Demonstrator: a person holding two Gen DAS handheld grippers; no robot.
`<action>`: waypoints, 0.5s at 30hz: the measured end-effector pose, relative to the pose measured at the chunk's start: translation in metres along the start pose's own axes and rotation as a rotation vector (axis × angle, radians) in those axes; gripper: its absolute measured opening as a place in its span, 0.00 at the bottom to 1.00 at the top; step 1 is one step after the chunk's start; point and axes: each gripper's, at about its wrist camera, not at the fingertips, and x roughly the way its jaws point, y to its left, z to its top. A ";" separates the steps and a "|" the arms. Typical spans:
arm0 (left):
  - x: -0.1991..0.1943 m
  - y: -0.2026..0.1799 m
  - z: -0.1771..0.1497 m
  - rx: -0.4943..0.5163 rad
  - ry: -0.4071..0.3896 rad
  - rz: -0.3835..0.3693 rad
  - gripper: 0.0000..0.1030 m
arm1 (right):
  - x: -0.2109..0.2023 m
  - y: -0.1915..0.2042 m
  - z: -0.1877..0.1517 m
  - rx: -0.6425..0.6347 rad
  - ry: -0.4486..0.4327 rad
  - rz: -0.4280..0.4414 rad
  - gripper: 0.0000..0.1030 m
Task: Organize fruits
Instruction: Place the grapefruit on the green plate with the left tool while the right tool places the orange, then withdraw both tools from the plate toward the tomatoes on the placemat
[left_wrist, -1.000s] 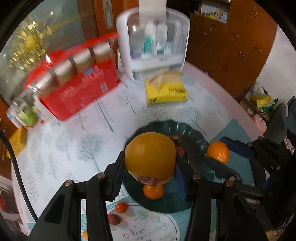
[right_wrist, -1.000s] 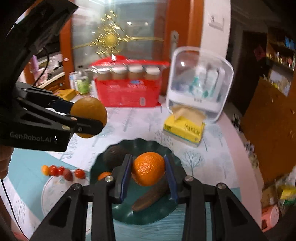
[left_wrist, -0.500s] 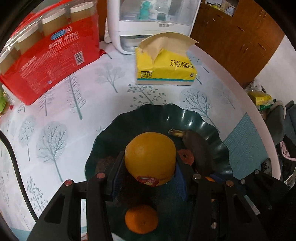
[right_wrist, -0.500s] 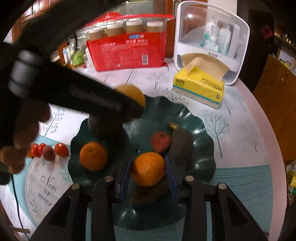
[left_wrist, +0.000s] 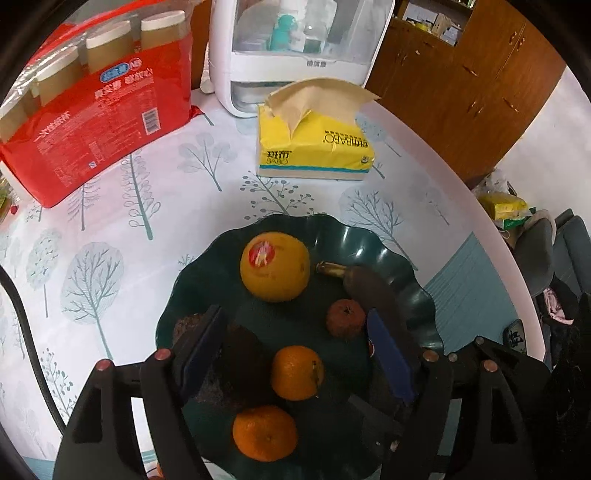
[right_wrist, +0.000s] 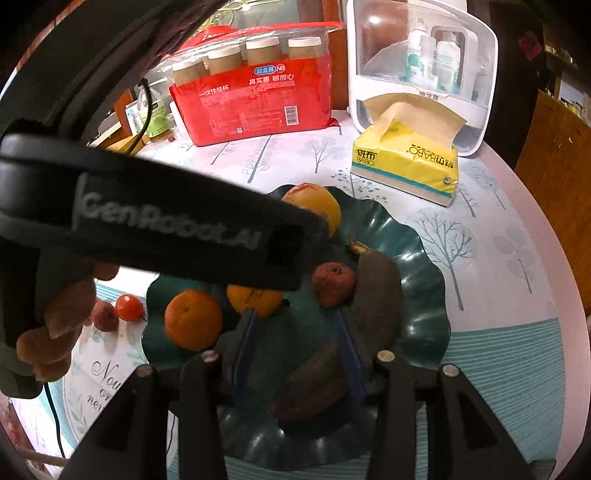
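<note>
A dark green wavy plate (left_wrist: 399, 258) holds a large orange with a red sticker (left_wrist: 275, 266), two small oranges (left_wrist: 297, 373) (left_wrist: 265, 432), a dark banana (left_wrist: 373, 291), a small reddish fruit (left_wrist: 345, 318) and a dark avocado (left_wrist: 236, 365). My left gripper (left_wrist: 295, 350) is open and empty above the plate. My right gripper (right_wrist: 297, 343) is open and empty over the plate (right_wrist: 428, 306), with a dark brown fruit (right_wrist: 314, 376) below it. The left gripper's body (right_wrist: 166, 225) hides part of the plate.
A yellow tissue box (left_wrist: 314, 147), a red pack of paper cups (left_wrist: 92, 107) and a white cabinet (left_wrist: 295, 48) stand behind the plate. Cherry tomatoes (right_wrist: 129, 307) lie on a white placemat (right_wrist: 107, 373) at the left. The round table's edge (left_wrist: 498, 236) curves at the right.
Both grippers have opened. The large orange left my left gripper and lies at the back of the plate. The small orange left my right gripper and lies on the plate.
</note>
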 end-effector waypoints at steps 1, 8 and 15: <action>-0.003 0.000 -0.001 -0.002 -0.006 0.001 0.75 | -0.001 0.000 0.000 0.002 -0.001 -0.003 0.42; -0.031 0.002 -0.013 -0.021 -0.042 0.022 0.76 | -0.016 0.000 0.000 0.035 -0.009 0.008 0.42; -0.061 0.005 -0.041 -0.041 -0.037 0.042 0.76 | -0.042 0.011 -0.008 0.015 -0.025 -0.012 0.42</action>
